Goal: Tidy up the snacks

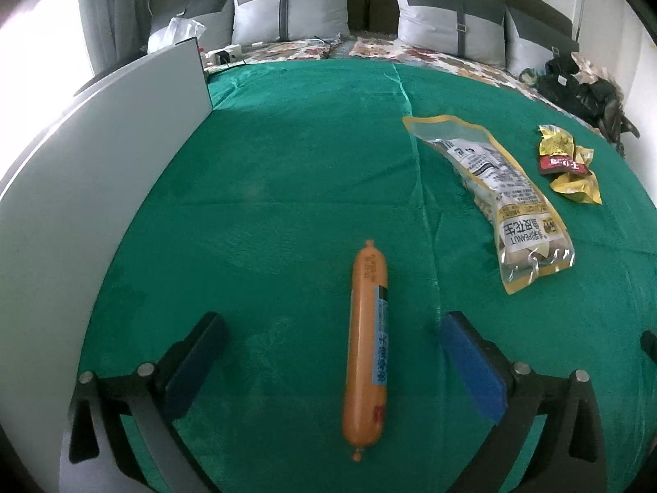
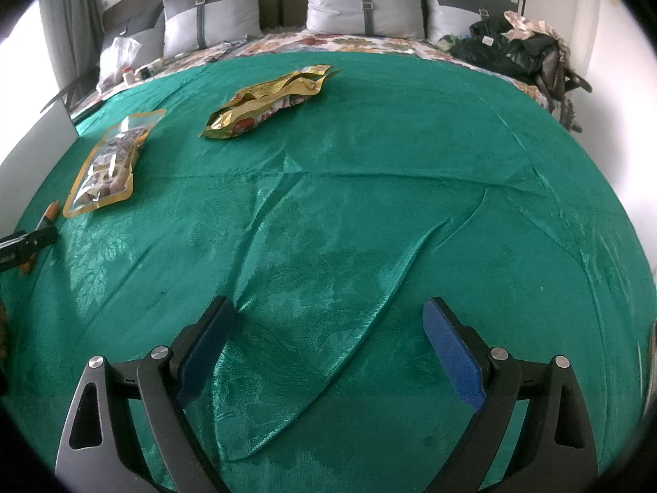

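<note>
An orange sausage stick (image 1: 365, 349) lies lengthwise on the green blanket (image 1: 287, 172), between the fingers of my open left gripper (image 1: 332, 324), not touched. A clear-and-yellow peanut bag (image 1: 499, 197) lies to its right, and a small yellow-red snack packet (image 1: 564, 162) lies farther right. In the right wrist view, my right gripper (image 2: 330, 312) is open and empty over bare blanket (image 2: 369, 205). The peanut bag (image 2: 111, 164) is far left there, a gold snack bag (image 2: 267, 100) lies beyond it, and the sausage tip (image 2: 51, 210) shows by the left gripper's finger (image 2: 31, 238).
A white board or box wall (image 1: 102, 156) stands along the left edge. Grey pillows (image 1: 287, 8) line the headboard. Dark clothes and bags (image 2: 513, 53) pile at the far right corner. A plastic bag and small items (image 2: 119, 57) sit at the far left.
</note>
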The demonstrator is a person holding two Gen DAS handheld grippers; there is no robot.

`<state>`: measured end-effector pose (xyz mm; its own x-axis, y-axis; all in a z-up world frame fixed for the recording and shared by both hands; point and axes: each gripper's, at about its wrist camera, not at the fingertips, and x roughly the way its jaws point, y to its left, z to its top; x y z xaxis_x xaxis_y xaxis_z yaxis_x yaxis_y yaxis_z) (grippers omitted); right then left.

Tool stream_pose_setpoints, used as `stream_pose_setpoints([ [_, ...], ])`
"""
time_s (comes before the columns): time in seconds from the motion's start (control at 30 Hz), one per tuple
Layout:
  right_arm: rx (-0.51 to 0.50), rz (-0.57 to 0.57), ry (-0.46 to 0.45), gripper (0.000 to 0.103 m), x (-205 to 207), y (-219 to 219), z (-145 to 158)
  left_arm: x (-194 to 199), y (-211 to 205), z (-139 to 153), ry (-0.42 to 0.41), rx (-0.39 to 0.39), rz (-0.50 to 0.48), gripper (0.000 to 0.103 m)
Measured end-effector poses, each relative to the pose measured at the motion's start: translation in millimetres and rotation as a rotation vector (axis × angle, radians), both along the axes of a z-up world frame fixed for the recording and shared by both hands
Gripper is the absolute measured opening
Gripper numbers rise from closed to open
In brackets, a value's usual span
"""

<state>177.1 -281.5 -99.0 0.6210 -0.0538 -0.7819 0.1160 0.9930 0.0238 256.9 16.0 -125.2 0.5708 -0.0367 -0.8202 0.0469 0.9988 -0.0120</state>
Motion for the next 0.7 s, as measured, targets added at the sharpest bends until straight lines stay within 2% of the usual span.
stream_pose_setpoints([
  [0.63, 0.009, -0.001, -0.001, 0.094, -2.0, -0.8, 0.8, 0.0, 1.1, -0.5, -0.001, -0.003, -0.001, 0.103],
  [0.7, 0.068, -0.031, 0.005, 0.093, -2.0, 0.0, 6.3, 0.0, 1.1, -0.5, -0.001, -0.003, -0.001, 0.103],
])
